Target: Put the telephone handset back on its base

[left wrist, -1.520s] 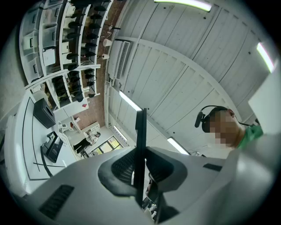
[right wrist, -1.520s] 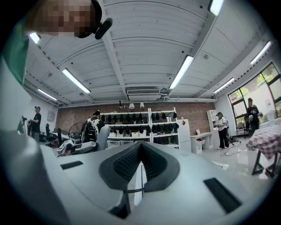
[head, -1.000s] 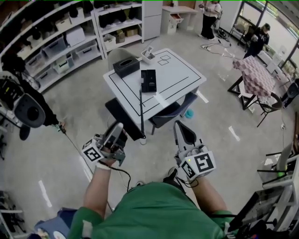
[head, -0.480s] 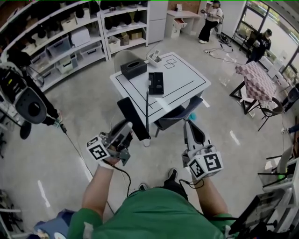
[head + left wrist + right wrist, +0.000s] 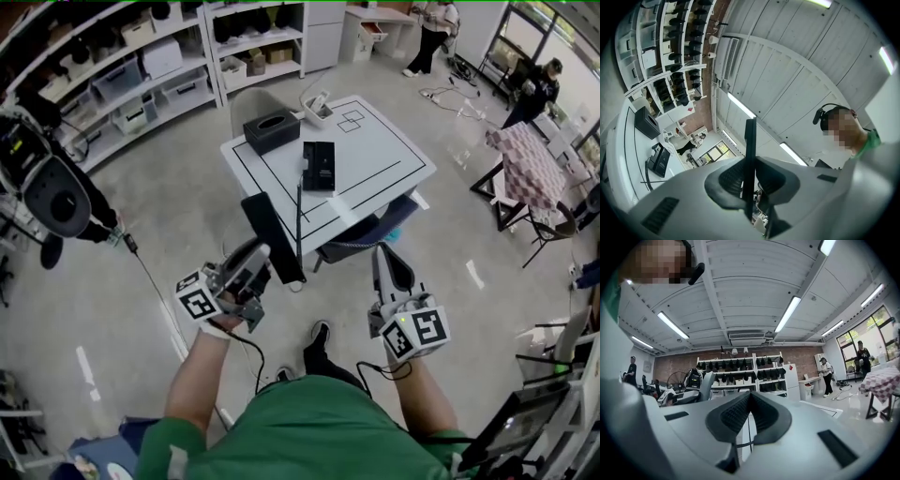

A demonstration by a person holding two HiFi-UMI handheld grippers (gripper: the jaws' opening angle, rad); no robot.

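Observation:
The black telephone base [image 5: 319,166] lies on the white table [image 5: 384,150] ahead of me; in the left gripper view the base [image 5: 660,159] sits far off at the left. My left gripper [image 5: 261,251] is shut on the long, flat black handset [image 5: 270,234], held off the table's near edge. A thin cord [image 5: 299,225] runs straight from the handset's lower end to the base. Seen from the left gripper [image 5: 749,158], the handset [image 5: 750,136] is a thin black blade between the jaws. My right gripper [image 5: 382,255] [image 5: 750,394] is shut and empty, to the right of the handset.
A black tissue box [image 5: 272,129] and a small white tray [image 5: 319,105] stand at the table's far left. A chair [image 5: 361,234] is tucked under the near edge. Shelves [image 5: 141,75] line the left wall, a camera rig [image 5: 56,197] stands at the left, and a checked table [image 5: 525,155] is at the right.
The table and base have drifted right and a little lower in the head view. Both grippers keep their hold and pose, shifted slightly right with the handset.

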